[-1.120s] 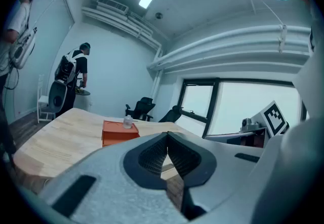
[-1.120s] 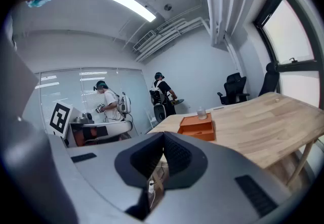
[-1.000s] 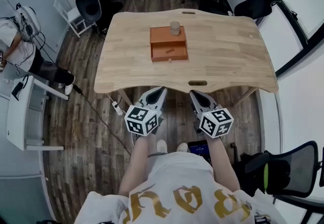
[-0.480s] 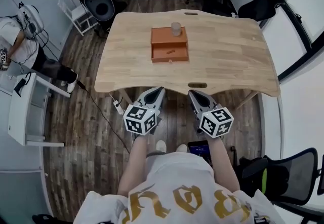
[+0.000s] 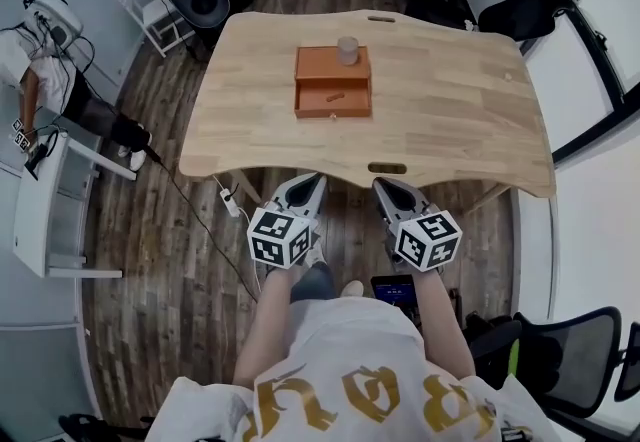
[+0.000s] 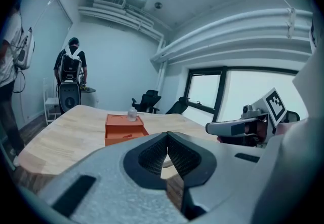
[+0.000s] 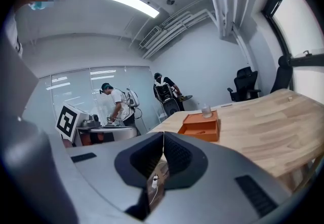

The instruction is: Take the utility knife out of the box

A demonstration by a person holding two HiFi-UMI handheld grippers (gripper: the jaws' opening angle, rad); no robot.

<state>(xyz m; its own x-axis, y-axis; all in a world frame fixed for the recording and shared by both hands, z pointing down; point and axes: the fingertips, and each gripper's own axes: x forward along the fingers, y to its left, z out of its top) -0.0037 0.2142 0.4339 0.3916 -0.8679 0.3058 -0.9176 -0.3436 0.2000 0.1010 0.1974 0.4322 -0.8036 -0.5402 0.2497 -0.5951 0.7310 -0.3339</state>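
Jaws are pressing together on nothing at both the left gripper (image 5: 316,177) and the right gripper (image 5: 381,183), hanging low short of the table (image 5: 450,120) edge, seemingly waiting to reach; farther off, mid-table, the orange box (image 5: 333,80) is lying open, the utility knife (image 5: 335,98) resting in its tray; a small jar (image 5: 347,51) is standing on the box's far half.

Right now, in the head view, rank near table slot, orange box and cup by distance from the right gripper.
1. Near slot, in the table edge just ahead of the right gripper.
2. Orange box, mid-table, ahead-left.
3. Cup, on the box's far half.
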